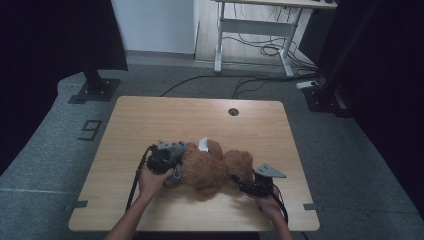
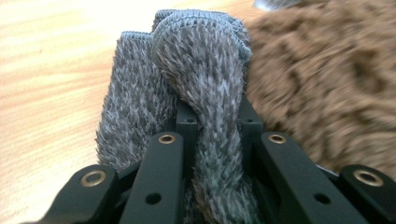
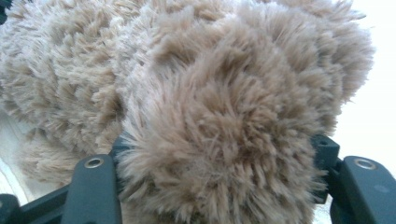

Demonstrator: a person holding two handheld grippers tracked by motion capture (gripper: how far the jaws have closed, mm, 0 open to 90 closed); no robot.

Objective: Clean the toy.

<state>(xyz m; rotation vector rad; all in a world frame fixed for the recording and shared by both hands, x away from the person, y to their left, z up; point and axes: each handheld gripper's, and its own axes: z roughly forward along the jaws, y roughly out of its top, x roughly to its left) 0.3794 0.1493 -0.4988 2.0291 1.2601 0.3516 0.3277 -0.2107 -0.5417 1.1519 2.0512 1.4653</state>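
We saw the brown teddy bear (image 1: 212, 167) lying on its side near the middle of the wooden table (image 1: 150, 120). The left gripper (image 2: 212, 121) had its 2 jaws pinched tight on a fold of the grey knitted cloth (image 2: 140, 107) at the bear's left end. The right gripper (image 3: 219, 154) stood about half open, clamped on a furry lump of the bear.

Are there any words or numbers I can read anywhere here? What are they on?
"9": a big dark digit marked on the grey floor, left of the table.
The white tag on the brown teddy bear: too small to tell whether it carries any print.
Nothing readable on the grey knitted cloth.
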